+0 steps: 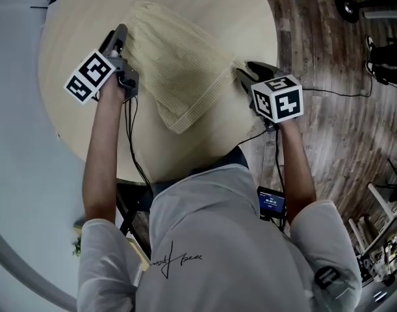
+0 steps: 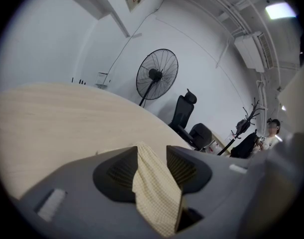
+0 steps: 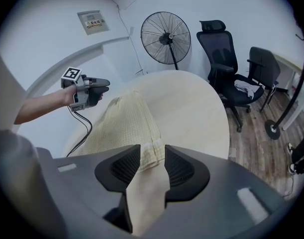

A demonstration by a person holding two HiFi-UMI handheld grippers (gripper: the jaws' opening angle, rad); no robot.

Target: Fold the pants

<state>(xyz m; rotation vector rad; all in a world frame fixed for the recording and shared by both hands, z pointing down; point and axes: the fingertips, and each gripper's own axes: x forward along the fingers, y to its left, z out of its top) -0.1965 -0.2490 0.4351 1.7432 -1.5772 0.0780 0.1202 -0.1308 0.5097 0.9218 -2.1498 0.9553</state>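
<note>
Pale yellow waffle-knit pants (image 1: 185, 70) lie folded on the round light-wood table (image 1: 204, 5). My left gripper (image 1: 118, 39) is at the cloth's left edge, raised a little. In the left gripper view a corner of the pants (image 2: 154, 188) hangs loosely between the jaws of the left gripper (image 2: 152, 151), with a gap beside one pad. My right gripper (image 1: 245, 73) is at the cloth's right edge. A hem of the pants (image 3: 124, 123) lies between the parted jaws of the right gripper (image 3: 152, 151). Both stand open.
The table's near edge runs just in front of the person's body. Cables (image 1: 130, 129) hang from the left gripper. A standing fan (image 3: 165, 38) and office chairs (image 3: 222, 59) stand beyond the table. Wooden floor (image 1: 341, 109) lies to the right.
</note>
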